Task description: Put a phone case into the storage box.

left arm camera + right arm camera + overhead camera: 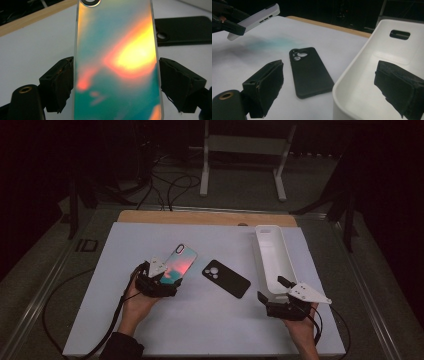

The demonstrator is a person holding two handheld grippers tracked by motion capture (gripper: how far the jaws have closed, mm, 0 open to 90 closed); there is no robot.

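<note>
Iridescent phone case (116, 62) sits clamped by its long edges between the left gripper's (159, 281) fingers (60, 82), lifted off the counter (200, 320). Keep it level toward the white tray (272, 255), probably; right gripper (280, 295) gapes empty around its corner, black case (226, 278) between.

A white table (210, 320) fills the middle of the high view, with a wooden strip (200, 217) along its far edge. A black phone case (226, 278) lies flat near the centre. A white tray (272, 257) stands at centre right.
</note>
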